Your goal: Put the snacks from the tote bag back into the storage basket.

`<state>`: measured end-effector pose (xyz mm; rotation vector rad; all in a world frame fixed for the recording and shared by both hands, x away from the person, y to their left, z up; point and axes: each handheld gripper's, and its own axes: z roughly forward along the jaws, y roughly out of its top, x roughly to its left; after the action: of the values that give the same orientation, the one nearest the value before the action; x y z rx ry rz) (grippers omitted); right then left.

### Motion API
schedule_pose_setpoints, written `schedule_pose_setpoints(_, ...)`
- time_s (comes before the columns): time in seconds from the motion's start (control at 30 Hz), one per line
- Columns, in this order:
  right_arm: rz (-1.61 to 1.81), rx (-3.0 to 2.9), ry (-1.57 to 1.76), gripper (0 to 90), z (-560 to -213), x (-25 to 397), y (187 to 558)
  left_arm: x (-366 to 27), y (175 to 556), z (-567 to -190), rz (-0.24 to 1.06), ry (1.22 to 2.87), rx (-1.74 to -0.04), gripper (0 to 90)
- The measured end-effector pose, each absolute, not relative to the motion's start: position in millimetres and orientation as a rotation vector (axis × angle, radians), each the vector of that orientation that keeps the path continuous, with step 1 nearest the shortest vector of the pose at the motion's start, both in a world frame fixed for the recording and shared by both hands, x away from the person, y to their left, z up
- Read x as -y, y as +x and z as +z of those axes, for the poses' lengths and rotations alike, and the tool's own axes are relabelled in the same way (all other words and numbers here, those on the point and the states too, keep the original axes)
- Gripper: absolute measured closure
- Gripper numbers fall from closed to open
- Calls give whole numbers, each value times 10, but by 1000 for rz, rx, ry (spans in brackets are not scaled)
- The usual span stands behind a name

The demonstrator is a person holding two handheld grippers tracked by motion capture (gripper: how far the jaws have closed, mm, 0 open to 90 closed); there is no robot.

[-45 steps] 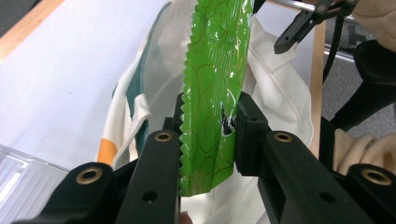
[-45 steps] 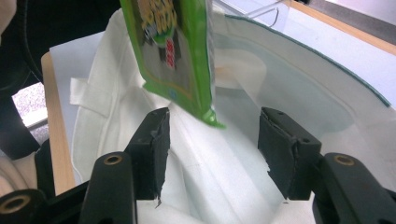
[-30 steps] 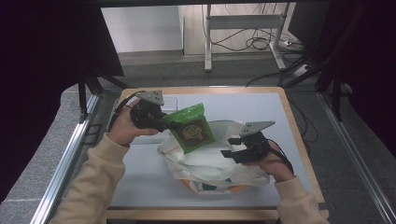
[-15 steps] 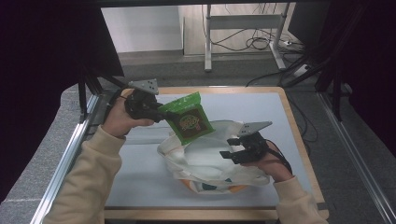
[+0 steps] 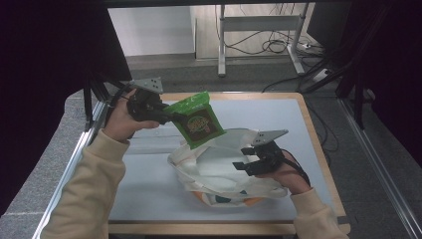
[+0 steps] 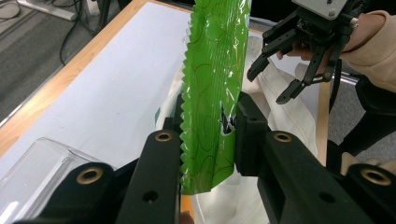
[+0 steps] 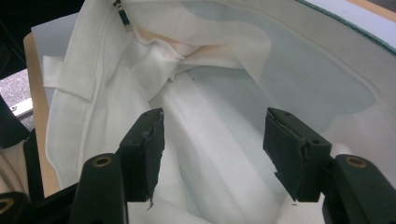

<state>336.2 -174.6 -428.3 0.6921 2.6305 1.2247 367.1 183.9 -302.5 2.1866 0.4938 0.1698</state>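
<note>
**A:** Where's the green snack packet (image 5: 196,119) sitting?

**B:** Off the desk (image 5: 298,112), held up in the air by the left gripper (image 5: 166,115). In the high view it hangs tilted over the far-left rim of the white cloth bag (image 5: 219,167), lower corner just above the bag's edge.

**A:** Grip point?

**B:** Left gripper view: jaws clamped on the packet (image 6: 215,93) from both sides, near its lower end. Serrated edge runs along the left jaw; the right jaw presses on the film where there's a small tear or notch. Most of the packet sticks up past the jaw tips, a short bit hangs below them.

**A:** Right side?

**B:** Right gripper (image 5: 249,162) is over the near-right part of the bag, the person's hand (image 5: 286,172) resting on the cloth. Jaws spread apart, nothing between them. In the right gripper view the gripper (image 7: 212,130) looks into the bag (image 7: 224,93): folds of white cloth, a strap on the left. Can't tell if the jaw tips touch the fabric.

**A:** Gap between packet and right gripper?

**B:** Well apart. Left gripper view has the right gripper (image 6: 289,70) farther off, beyond the packet, open over the bag (image 6: 285,112).

**A:** Anything else on the desk?

**B:** A clear plastic container (image 6: 35,165) at the lower left of the left gripper view, next to the left jaw. Orange and teal print on the bag's near side (image 5: 224,199).
</note>
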Motion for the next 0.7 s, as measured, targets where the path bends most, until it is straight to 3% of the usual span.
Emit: schedule_pose_setpoints(0.7, 1195, -2646, 721, 365, -4317, 1734, 3379, -2044, 3795, -2942, 191, 2149, -544, 750)
